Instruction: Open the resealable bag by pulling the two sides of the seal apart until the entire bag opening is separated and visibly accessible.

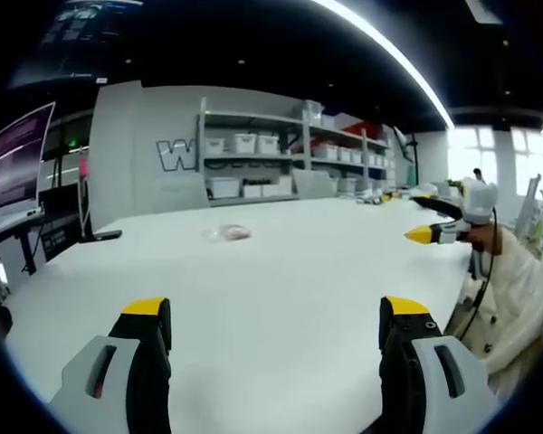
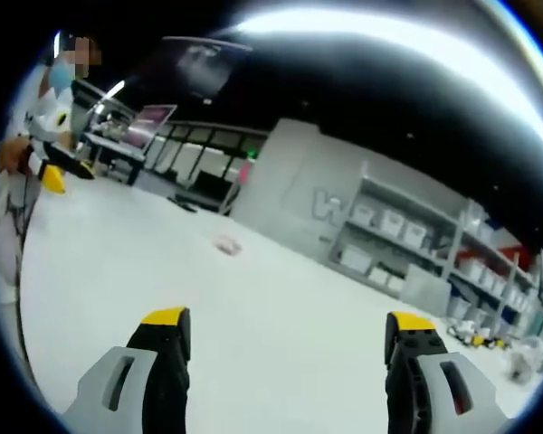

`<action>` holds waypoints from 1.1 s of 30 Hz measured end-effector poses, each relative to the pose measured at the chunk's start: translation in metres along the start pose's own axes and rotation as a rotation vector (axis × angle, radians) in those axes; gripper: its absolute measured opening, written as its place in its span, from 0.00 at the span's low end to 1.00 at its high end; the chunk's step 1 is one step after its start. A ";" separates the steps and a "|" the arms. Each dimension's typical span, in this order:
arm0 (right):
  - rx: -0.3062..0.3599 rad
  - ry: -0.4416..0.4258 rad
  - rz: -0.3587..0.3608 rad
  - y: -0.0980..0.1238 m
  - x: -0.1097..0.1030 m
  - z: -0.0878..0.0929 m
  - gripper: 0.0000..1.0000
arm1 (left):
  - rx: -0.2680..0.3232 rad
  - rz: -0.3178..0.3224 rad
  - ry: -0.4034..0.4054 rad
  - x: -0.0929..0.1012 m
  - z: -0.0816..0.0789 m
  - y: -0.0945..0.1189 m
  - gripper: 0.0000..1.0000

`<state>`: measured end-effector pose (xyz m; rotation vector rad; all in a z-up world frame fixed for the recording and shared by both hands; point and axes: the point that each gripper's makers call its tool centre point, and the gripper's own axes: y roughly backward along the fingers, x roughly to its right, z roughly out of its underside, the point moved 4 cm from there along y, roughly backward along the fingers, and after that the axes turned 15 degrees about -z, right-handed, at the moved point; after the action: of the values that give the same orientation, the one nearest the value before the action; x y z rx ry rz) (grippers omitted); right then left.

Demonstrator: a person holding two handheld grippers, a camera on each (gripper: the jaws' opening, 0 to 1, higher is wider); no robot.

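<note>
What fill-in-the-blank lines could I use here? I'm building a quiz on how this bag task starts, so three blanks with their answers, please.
1. The resealable bag lies on the white ____.
2. The jaws of the left gripper stand ____, with nothing between them.
3. The tips of the right gripper are coloured ____.
4. The storage bins sit on the ____ by the wall.

Missing words: table; open; yellow; shelves
</note>
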<state>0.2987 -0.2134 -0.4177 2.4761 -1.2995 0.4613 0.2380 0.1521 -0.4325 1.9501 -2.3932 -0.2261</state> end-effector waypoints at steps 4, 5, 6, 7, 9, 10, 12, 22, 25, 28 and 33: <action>-0.012 0.028 -0.006 -0.004 0.000 0.000 0.90 | -0.003 0.003 -0.003 0.001 0.000 -0.001 0.95; -0.011 0.029 -0.014 -0.005 0.000 -0.001 0.90 | -0.003 0.003 -0.004 0.001 0.000 -0.001 0.95; -0.009 0.029 -0.018 -0.006 0.000 -0.002 0.90 | -0.003 0.003 -0.006 0.002 0.000 -0.001 0.95; -0.006 0.032 -0.021 -0.007 0.000 -0.003 0.90 | -0.002 0.005 -0.006 0.002 -0.001 0.000 0.95; -0.004 0.042 -0.026 -0.008 0.000 -0.005 0.90 | 0.000 0.006 -0.004 0.003 -0.001 0.000 0.95; -0.002 0.050 -0.028 -0.009 -0.001 -0.006 0.90 | 0.001 0.006 -0.004 0.003 -0.001 0.000 0.95; -0.005 0.066 -0.032 -0.011 -0.002 -0.008 0.90 | 0.001 0.008 -0.005 0.004 -0.001 0.001 0.95; -0.021 0.150 -0.063 -0.022 -0.008 -0.015 0.90 | 0.003 0.005 -0.002 0.002 -0.001 0.003 0.95; -0.022 0.164 -0.077 -0.027 -0.009 -0.018 0.90 | 0.003 0.004 0.001 0.001 0.000 0.004 0.95; -0.015 0.183 -0.089 -0.031 -0.009 -0.023 0.90 | -0.003 0.000 0.001 0.000 0.002 0.004 0.95; -0.004 0.186 -0.106 -0.039 -0.010 -0.026 0.91 | -0.005 -0.007 -0.001 -0.002 0.001 0.005 0.95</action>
<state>0.3225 -0.1745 -0.4030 2.4182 -1.0900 0.6438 0.2336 0.1551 -0.4332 1.9567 -2.3852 -0.2328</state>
